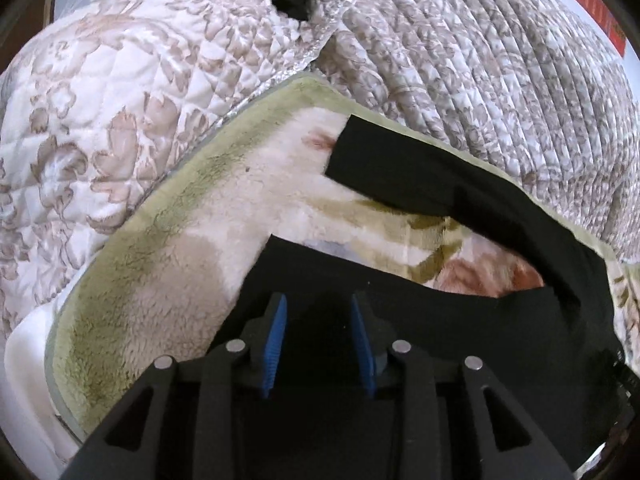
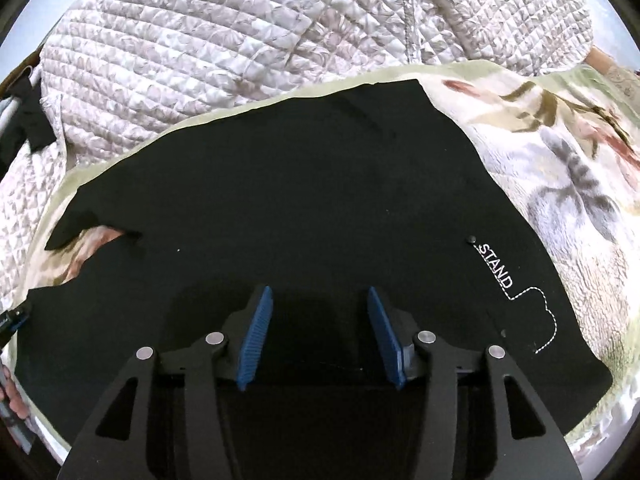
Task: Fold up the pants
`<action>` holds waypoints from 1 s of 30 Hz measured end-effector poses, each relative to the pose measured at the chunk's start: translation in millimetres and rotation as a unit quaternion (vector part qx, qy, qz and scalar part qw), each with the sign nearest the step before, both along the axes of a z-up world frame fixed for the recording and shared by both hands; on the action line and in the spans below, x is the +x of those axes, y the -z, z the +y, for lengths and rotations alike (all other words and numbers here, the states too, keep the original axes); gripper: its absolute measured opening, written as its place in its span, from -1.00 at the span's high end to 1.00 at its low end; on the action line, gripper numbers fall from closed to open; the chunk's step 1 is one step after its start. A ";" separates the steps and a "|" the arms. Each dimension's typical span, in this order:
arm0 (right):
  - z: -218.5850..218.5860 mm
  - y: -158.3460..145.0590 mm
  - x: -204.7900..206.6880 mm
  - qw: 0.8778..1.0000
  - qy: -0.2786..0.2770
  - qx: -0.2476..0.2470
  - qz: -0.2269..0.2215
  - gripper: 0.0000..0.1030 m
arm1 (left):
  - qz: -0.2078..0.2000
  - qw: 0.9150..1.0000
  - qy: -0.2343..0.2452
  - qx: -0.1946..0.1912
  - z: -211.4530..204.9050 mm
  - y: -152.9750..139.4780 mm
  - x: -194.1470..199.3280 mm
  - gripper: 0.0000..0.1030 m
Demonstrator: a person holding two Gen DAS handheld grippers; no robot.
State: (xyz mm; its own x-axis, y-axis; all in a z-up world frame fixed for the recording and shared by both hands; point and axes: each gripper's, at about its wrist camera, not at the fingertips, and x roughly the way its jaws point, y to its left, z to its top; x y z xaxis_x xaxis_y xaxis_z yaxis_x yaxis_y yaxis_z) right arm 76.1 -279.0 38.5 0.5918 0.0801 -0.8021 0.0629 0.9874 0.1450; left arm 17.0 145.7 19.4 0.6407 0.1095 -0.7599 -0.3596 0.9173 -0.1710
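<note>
- Left gripper (image 1: 319, 316): jaws parted, gripping nothing, over one leg of the black pants (image 1: 460, 184).
- Right gripper (image 2: 318, 310): jaws apart, empty, above the pants' seat.
- Pants lie spread on a fleece blanket (image 1: 168, 248), beside a quilt (image 2: 200, 52).

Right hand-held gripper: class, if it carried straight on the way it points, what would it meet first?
Most likely the black pants spread on the blanket; the right hand-held gripper stands open above them, though depth is unclear.

Quilted floral bedspread (image 1: 120, 92), fleece blanket (image 1: 168, 240)
</note>
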 end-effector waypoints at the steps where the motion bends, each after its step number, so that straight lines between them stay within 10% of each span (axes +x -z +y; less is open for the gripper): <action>1: -0.4 -0.4 0.2 1.000 0.002 0.001 0.000 0.02 | 0.000 1.000 0.002 0.004 -1.3 -0.3 0.7 0.23; 30: 27.7 -7.8 7.8 0.999 -0.043 -0.002 -0.005 0.02 | -0.004 0.998 0.045 0.046 -38.5 -9.9 18.8 -0.12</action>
State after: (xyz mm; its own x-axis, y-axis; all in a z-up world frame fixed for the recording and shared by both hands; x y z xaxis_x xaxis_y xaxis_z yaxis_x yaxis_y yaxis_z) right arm 83.9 -251.3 46.3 0.5913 0.1282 -0.7962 -0.0243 0.9897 0.1414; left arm 35.8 107.2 29.4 0.6566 0.1210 -0.7445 -0.2748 0.9576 -0.0867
